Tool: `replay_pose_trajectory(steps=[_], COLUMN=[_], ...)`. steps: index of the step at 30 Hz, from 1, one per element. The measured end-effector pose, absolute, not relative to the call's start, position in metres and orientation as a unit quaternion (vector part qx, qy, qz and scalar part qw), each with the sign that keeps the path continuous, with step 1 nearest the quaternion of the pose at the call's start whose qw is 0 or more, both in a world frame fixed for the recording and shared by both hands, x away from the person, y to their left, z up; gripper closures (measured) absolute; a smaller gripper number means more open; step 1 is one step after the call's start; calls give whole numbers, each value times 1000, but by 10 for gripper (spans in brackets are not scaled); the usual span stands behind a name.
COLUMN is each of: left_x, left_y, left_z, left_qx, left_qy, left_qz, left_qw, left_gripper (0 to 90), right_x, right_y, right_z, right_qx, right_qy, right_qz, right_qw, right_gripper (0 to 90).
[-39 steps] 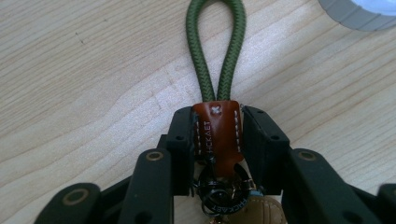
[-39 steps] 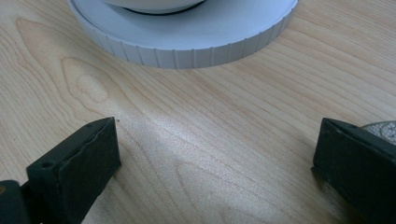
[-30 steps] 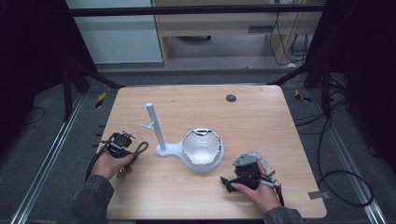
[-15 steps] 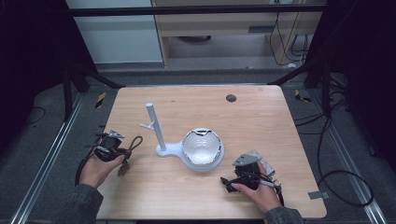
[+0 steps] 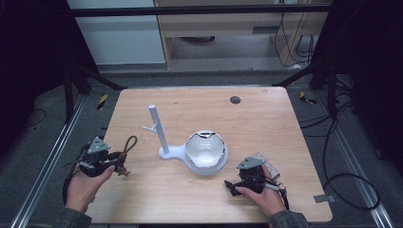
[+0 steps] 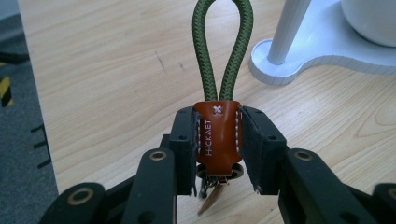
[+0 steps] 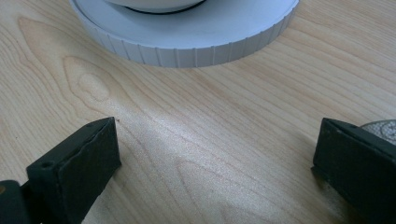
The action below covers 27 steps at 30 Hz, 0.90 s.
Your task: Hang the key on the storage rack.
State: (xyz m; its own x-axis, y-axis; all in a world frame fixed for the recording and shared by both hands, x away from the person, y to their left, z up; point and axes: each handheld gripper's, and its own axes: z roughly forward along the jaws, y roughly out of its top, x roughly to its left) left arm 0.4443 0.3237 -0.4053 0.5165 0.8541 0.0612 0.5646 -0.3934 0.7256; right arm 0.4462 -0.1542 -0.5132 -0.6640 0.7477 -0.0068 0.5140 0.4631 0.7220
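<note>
Left gripper [image 6: 217, 140] is clamped on the brown leather tab [image 6: 217, 137] of a key fob [image 5: 124, 154], pads pressing both stitched sides; the green cord loop [image 6: 223, 51] sticks out past the jaws toward the white stand [image 5: 164, 137], and a bit of metal ring and key hangs below the tab. In the high view the fob is off the table [image 5: 266, 114], held at its near-left edge, well apart from the stand's post and side peg. Right gripper [image 7: 215, 168] rests on the table with jaws wide apart and nothing between them, just beside the stand's round base and bowl [image 5: 205, 148]. The fob looks light; the cord is probably soft and floppy but holds its loop, and the leather is firm and grippy. The tab seems the best hold, leaving the loop free for hooking. The dangling key may swing.
</note>
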Motion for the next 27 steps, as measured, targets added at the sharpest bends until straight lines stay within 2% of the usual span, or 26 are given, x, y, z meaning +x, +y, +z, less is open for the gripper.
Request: replay_pose_trajectory(steps=[27], left_x=[400], left_y=[302], left_z=[-384], left_qx=[763], left_qy=[396], left_qz=[261], left_qw=[438], left_gripper=[661], right_x=[445], right_y=[-154], right_z=[-513], right_qx=[376], right_qy=[839], right_qz=[357], right_qw=[163], right_gripper=[5])
